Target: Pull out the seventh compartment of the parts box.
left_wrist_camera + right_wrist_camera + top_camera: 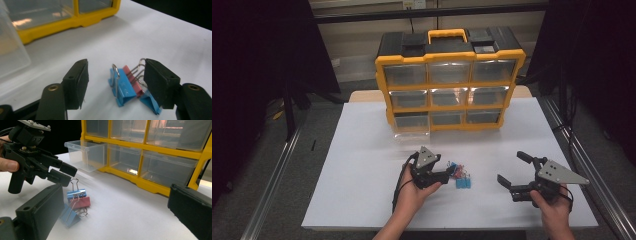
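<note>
A small heap of binder clips (460, 176) lies on the white table top (362, 165), in front of the yellow organizer. In the left gripper view, a blue clip (123, 88) stands between the jaws with a pink clip (130, 75) behind it and another blue clip (150, 103) lower right. My left gripper (117, 75) straddles them, jaws apart; the right pad sits by the wire handles and the left pad is clear of the clip. The right gripper view has this gripper (65, 173) just above the clips (76, 194). My right gripper (510, 167) hovers to the right, wide open and holding nothing.
The yellow organizer (451, 80) with clear drawers stands at the back of the table. Its bottom-left drawer (412, 134) is pulled out toward me, just behind the clips. Metal rails run along both sides of the table.
</note>
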`<state>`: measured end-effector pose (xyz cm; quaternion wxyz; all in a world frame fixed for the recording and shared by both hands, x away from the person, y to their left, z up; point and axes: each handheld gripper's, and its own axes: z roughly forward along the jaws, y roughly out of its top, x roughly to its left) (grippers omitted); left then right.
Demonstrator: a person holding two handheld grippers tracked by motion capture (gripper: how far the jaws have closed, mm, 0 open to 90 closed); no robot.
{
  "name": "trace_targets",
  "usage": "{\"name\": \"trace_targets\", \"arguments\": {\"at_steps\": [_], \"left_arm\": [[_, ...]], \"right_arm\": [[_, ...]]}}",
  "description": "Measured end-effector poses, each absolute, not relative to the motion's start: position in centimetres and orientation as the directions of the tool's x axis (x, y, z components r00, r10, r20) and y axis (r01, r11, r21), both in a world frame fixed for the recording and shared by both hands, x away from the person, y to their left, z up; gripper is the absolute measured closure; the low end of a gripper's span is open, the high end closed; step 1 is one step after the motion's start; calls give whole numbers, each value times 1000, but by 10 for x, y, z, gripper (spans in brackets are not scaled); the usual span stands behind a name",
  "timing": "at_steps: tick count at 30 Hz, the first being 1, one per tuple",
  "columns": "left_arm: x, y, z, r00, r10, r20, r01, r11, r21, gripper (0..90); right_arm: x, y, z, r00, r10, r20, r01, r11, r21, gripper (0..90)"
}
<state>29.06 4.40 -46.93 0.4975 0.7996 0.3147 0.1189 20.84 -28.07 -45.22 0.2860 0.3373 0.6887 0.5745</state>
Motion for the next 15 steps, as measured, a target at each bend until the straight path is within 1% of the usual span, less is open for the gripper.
{"name": "trace_targets", "arguments": {"at_steps": [1,3,4,6,11,13,14,15], "left_arm": [[290,44,-469,775,624,-102,381,-331,863,391],[290,43,-472,782,611,-122,393,-333,857,407],[290,42,-472,785,609,-110,390,-349,852,420],[289,41,-473,784,610,-115,403,-359,842,438],[288,38,-476,798,591,-117,404,-380,832,449],[288,37,-477,801,594,-79,392,-420,818,452],[288,37,-477,803,590,-77,397,-435,808,454],[287,36,-478,797,597,-91,408,-421,810,462]], "right_arm": [[208,-281,-452,-609,793,-5,137,111,984,2],[208,-281,-452,-609,793,-5,137,111,984,2],[208,-281,-452,-609,793,-4,137,110,984,2],[209,-281,-452,-608,794,-5,135,110,985,2],[208,-281,-452,-608,794,-6,136,112,984,2],[208,-281,-452,-604,797,-4,140,111,984,3],[208,-281,-452,-605,797,-4,140,112,984,3],[208,-281,-452,-604,797,-5,140,112,984,3]]}}
